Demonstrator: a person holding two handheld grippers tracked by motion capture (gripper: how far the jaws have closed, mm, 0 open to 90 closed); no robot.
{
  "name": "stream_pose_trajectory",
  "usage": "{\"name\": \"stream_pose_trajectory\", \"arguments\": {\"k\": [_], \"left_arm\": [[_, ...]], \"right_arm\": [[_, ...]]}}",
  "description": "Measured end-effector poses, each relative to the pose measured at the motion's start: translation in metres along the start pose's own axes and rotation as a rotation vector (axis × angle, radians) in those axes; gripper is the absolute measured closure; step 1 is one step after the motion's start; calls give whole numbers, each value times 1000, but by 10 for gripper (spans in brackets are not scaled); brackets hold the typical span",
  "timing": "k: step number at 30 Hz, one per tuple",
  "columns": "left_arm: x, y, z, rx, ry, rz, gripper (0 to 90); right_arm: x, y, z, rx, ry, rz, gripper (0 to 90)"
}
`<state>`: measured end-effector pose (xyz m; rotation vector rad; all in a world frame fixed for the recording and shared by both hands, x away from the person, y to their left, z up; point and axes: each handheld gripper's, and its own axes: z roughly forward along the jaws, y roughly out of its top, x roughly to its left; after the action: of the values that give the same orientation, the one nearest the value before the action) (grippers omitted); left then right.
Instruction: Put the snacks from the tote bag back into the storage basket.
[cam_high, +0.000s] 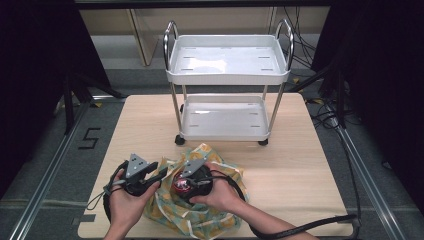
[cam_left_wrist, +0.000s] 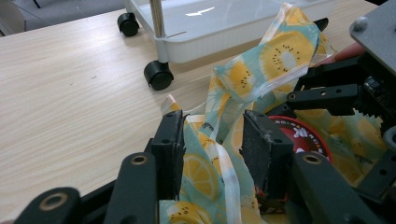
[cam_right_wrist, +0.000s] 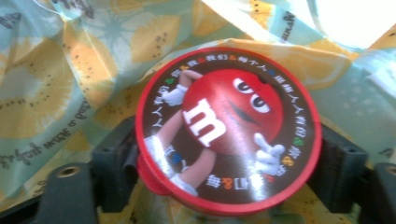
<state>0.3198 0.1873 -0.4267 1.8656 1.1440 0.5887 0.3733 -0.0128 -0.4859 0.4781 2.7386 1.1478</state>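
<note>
A round red candy tin (cam_right_wrist: 229, 126) with a red cartoon figure on its lid sits between the jaws of my right gripper (cam_right_wrist: 229, 161), which is shut on its sides. In the high view the tin (cam_high: 181, 186) is held low over a fruit-print cloth bag (cam_high: 200, 216) at the table's near edge. My left gripper (cam_left_wrist: 212, 135) is just left of it, jaws apart, with a fold of the bag (cam_left_wrist: 205, 172) lying between them. From there the tin (cam_left_wrist: 299, 135) and the right gripper (cam_left_wrist: 327, 91) show close by. Part of the cloth (cam_left_wrist: 275, 51) stands up.
A white two-shelf cart (cam_high: 227, 65) on black castors stands at the far middle of the wooden table (cam_high: 300, 160), both shelves bare. One castor (cam_left_wrist: 159, 74) is near the bag. Black cables trail off the table's near right edge (cam_high: 310, 227).
</note>
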Motion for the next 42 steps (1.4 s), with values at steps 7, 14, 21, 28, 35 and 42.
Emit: {"name": "stream_pose_trajectory", "arguments": {"k": [7,14,21,28,35,42], "left_arm": [[0,-1,1,6,0,3,587],[2,-1,0,4,8,13,585],[2,-1,0,0,10,1,581],[3,-1,1,-2,15,11,574],[3,-2,0,-13,24,-16,559],[5,-1,-1,-28,23,-11,544]], "right_arm": [[0,-2,-1,-12,-4,-6,260],[2,-2,-4,-6,-5,-23,262],[3,0,-15,-16,0,-18,263],[4,4,-32,-40,13,-15,263],[6,8,-47,-73,15,-19,263],[1,9,-61,-109,3,-18,264]]}}
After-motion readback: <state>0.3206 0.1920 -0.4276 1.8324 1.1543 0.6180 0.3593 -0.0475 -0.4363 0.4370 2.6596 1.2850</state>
